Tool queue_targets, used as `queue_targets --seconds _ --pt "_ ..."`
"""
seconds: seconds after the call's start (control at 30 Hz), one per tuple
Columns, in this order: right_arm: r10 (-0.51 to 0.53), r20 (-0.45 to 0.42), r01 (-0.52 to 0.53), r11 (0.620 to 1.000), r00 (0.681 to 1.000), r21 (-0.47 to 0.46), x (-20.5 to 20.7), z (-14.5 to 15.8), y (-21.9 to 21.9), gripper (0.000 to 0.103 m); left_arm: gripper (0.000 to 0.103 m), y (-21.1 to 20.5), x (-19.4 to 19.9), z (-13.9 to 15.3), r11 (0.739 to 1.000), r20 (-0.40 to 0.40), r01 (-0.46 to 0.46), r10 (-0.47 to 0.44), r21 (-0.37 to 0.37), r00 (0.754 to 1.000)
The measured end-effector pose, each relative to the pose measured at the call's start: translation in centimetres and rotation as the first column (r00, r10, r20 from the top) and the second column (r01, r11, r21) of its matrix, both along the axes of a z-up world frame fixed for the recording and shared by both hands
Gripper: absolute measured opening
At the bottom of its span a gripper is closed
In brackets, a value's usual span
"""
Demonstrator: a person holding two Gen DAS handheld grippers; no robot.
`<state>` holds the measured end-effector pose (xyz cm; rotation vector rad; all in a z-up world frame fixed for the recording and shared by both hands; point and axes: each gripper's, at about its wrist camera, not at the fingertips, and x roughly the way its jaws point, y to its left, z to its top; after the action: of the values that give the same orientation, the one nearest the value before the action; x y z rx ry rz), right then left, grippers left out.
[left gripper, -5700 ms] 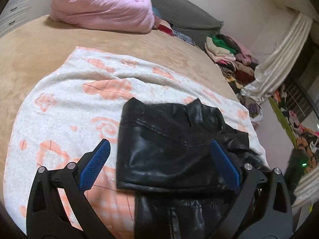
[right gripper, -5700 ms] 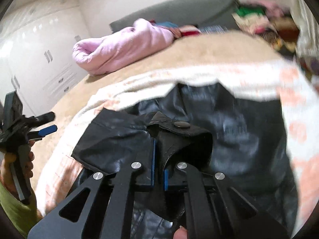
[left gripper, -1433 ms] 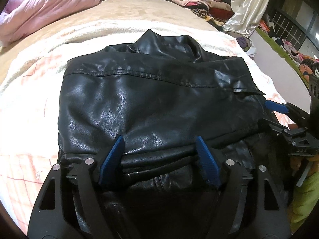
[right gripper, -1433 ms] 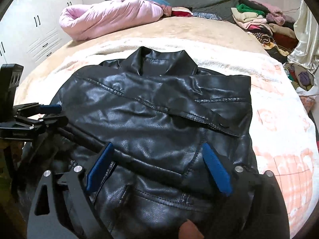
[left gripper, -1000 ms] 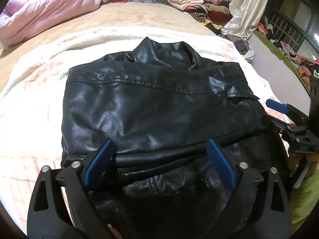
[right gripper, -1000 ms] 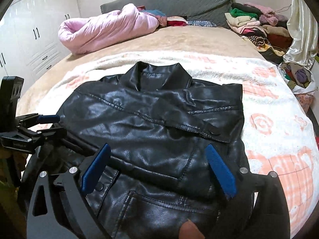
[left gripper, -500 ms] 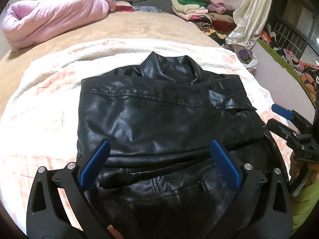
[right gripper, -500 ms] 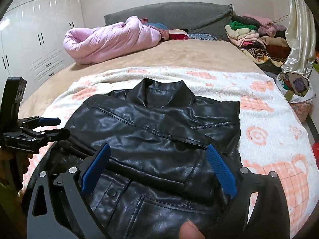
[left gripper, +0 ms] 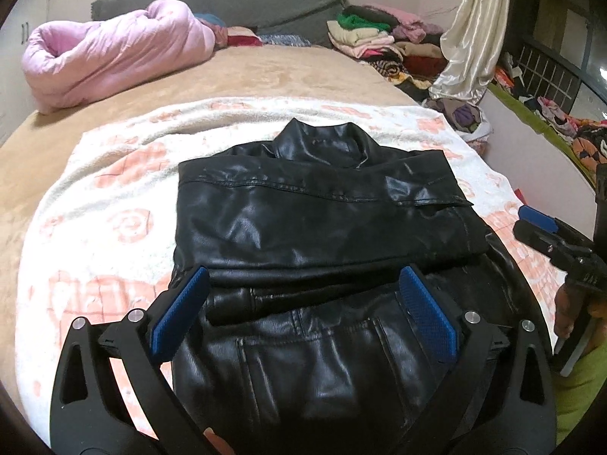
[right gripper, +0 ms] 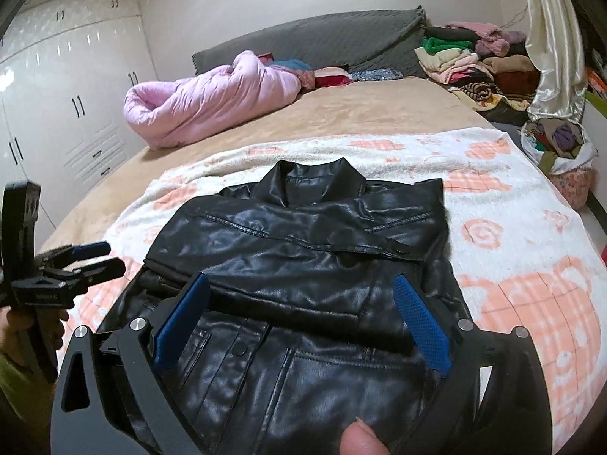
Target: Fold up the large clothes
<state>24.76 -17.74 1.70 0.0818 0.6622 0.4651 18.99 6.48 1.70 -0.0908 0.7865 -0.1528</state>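
Leather jacket (left gripper: 322, 235) folded on blanket (left gripper: 106, 197) | left gripper (left gripper: 303, 303), right gripper (right gripper: 299, 314) jaws spread, empty | wardrobe (right gripper: 64, 113): right view only

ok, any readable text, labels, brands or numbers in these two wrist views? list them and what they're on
None can be read.
Left gripper: small pale lettering on its black body in the right wrist view, too small and blurred to read.
Black leather jacket: no label or brand visible.
Peach-patterned blanket: drawings only, no words.
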Motion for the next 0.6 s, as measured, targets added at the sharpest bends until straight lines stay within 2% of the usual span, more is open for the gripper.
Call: queue_targets --seconds 0.23,0.37,0.6 --pt "-0.044 -0.033 0.045 0.999 0.998 0.021 -2.1 -0.2 -2.4 0.098 0.093 -0.3 -2.8 0.3 1.000 0.024 0.007 -0.007 -0.002 1.000" --pt "-0.067 -0.067 0.067 0.998 0.995 0.003 -3.6 -0.9 -3.3 0.098 0.093 0.0 -4.2 0.4 1.000 0.034 -0.009 0.009 0.001 0.999" --pt "-0.094 -0.121 0.091 0.995 0.988 -0.027 -6.1 -2.4 -5.0 0.098 0.093 1.4 -6.6 -1.6 0.998 -0.016 -0.055 0.054 -0.017 0.998"
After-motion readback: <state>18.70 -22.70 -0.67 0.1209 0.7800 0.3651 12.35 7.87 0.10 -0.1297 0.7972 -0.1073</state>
